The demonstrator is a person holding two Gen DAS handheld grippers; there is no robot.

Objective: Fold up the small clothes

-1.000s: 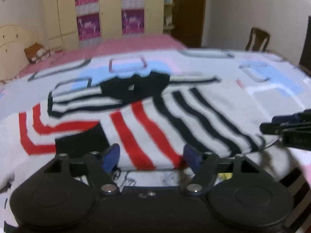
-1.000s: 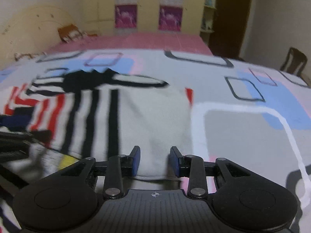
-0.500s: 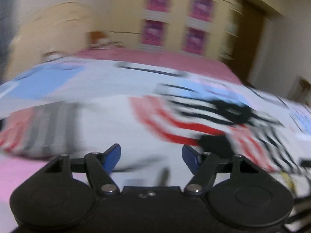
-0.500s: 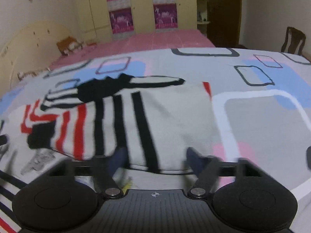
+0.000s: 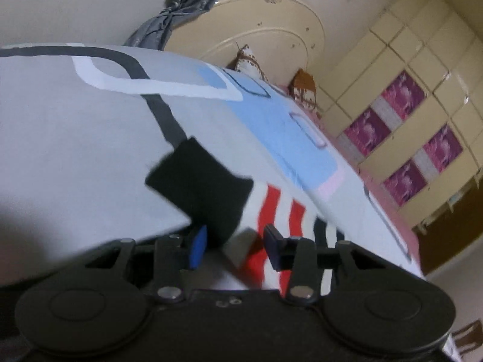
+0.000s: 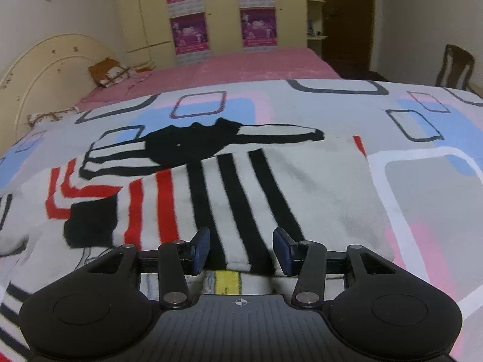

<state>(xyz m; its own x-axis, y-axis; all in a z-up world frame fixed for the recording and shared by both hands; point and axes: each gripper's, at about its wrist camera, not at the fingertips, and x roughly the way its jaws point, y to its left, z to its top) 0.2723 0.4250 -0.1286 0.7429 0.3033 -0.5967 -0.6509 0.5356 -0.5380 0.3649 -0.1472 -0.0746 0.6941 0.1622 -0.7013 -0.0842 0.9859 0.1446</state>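
Observation:
A small white sweater (image 6: 317,193) with black and red stripes and a black collar lies flat on the patterned bedspread (image 6: 422,187). One sleeve, ending in a black cuff (image 6: 90,226), is folded across its body. My right gripper (image 6: 241,252) hovers at the bottom hem over the black stripes. Its jaws are closing with the hem edge between them, and the pads stand clear of the cloth. In the rolled left wrist view, my left gripper (image 5: 235,249) is at the black cuff (image 5: 199,187). Its jaws are closing around the sleeve, and only the left pad (image 5: 197,249) meets the cuff.
Another garment with a yellow patch (image 6: 226,282) peeks out under the hem. Behind the bedspread is a pink bed (image 6: 241,63) with a cream headboard (image 6: 45,69) and a cushion (image 6: 108,71). A wardrobe (image 6: 217,9) stands at the back, a chair (image 6: 455,66) at the right.
My left gripper swept sideways from the hem to the black cuff and rolled over, its jaws narrowing. My right gripper slid along the hem onto the black stripes, opening wide, then narrowing.

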